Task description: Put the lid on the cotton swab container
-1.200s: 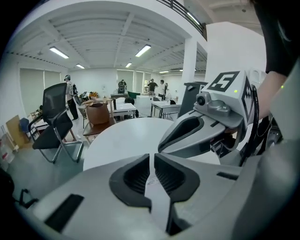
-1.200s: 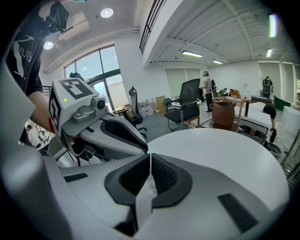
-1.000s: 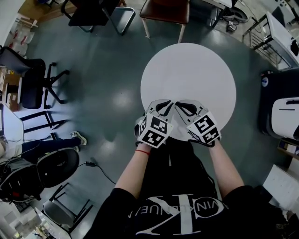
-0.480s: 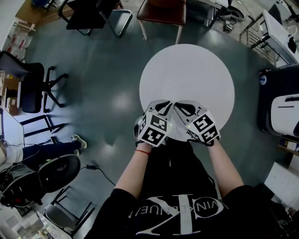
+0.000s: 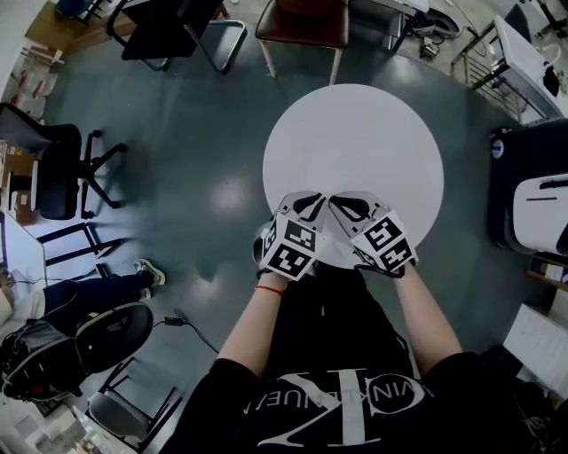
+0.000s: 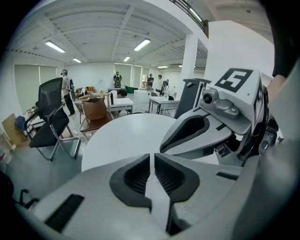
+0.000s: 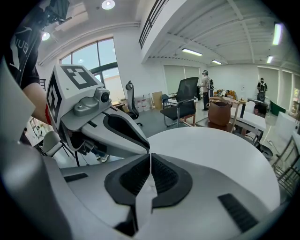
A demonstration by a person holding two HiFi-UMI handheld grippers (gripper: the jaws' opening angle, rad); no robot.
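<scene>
The grey floor [image 5: 195, 133] carries a round white table [image 5: 355, 151], with a brown chair [image 5: 302, 18] beyond its far side and a black office chair [image 5: 62, 164] well apart to the left. The left gripper [image 5: 310, 200] and the right gripper [image 5: 349, 201] are held side by side over the near edge of the table, tips angled toward each other and nearly touching. In each gripper view the two ribbed black pads meet along a thin seam with nothing between them, so both claws are closed and empty. The cotton swab container and its lid cannot be made out in any view; they are possibly hidden under the grippers
</scene>
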